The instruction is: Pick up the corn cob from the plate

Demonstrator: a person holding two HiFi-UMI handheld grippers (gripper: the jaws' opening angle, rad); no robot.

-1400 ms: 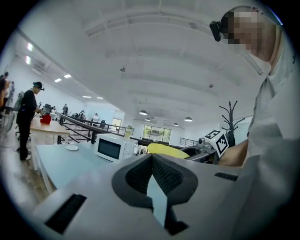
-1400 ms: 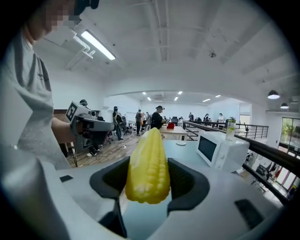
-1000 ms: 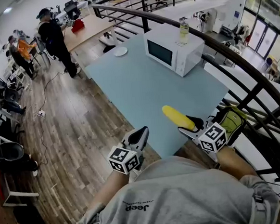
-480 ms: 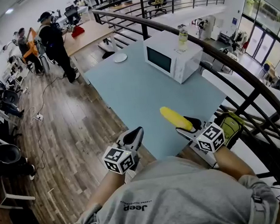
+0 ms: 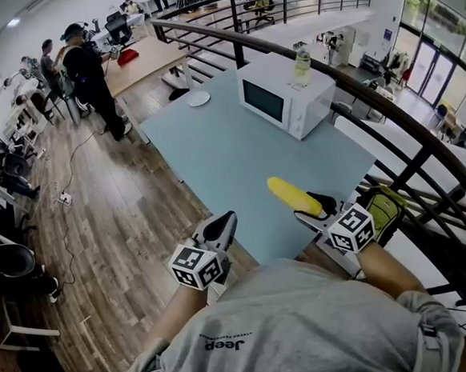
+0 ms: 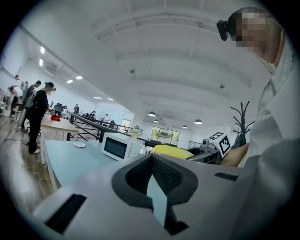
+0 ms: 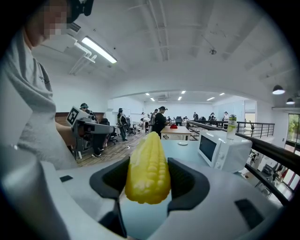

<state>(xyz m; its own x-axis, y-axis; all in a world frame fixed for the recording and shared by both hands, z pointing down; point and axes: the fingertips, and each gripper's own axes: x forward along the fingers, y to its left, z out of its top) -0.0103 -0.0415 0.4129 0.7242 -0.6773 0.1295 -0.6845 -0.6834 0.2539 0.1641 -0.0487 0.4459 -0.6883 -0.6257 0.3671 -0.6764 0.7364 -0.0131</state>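
The yellow corn cob (image 5: 293, 196) is held above the near end of the light blue table (image 5: 222, 154), sticking out past the jaws of my right gripper (image 5: 313, 209), which is shut on it. In the right gripper view the corn cob (image 7: 149, 171) sits upright between the two dark pads (image 7: 185, 180). My left gripper (image 5: 222, 224) hovers by the table's near left corner, its jaws together with nothing in them. The small white plate (image 5: 198, 99) lies bare at the table's far end. From the left gripper view the corn cob (image 6: 172, 151) shows to the right.
A white microwave (image 5: 284, 97) with a bottle (image 5: 302, 62) on top stands at the table's right side. A dark curved railing (image 5: 387, 105) runs along the right. People (image 5: 87, 72) stand at desks on the wooden floor far left.
My left gripper has drifted slightly to the left. The right gripper keeps the corn cob in the same place. The people in the background have shifted.
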